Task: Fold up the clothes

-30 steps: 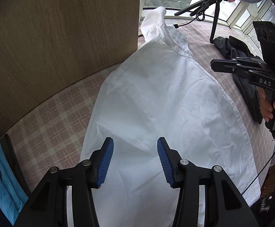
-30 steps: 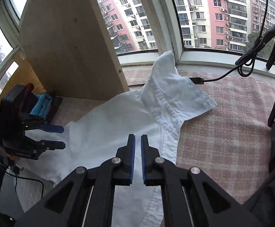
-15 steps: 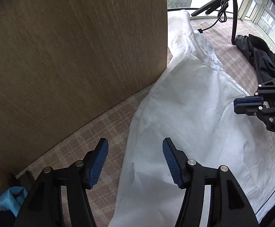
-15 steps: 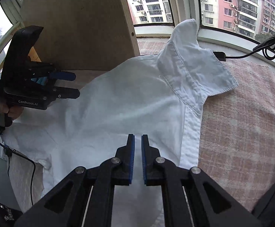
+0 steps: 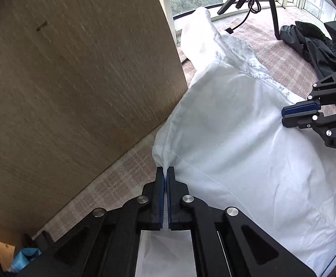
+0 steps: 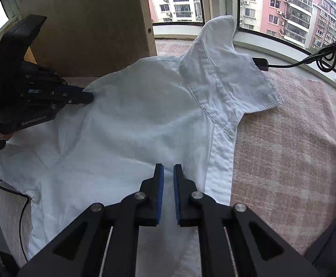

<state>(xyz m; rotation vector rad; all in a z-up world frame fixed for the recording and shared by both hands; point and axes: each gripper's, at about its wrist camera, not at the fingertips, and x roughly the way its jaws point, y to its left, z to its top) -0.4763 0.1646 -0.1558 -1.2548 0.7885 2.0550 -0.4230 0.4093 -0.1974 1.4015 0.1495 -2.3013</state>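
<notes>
Item: white cotton shirt (image 5: 237,138), light, limp | hold: edge seams | left gripper (image 5: 166,173) just closed, pinching seam | right gripper (image 6: 168,173) closed, empty.

A: Condition of the left gripper (image 5: 167,173)?

B: Black angular frame, blue ribbed pads (image 5: 161,198), round silver screws at the linkage joints. Housing marked "GenRobotAI" in white, read from the right wrist view.

A: And the right gripper (image 6: 168,170)?

B: Same build: black links, blue pads (image 6: 160,194), silver screws. White letters "DAS" on its side, seen from the left wrist view.
</notes>
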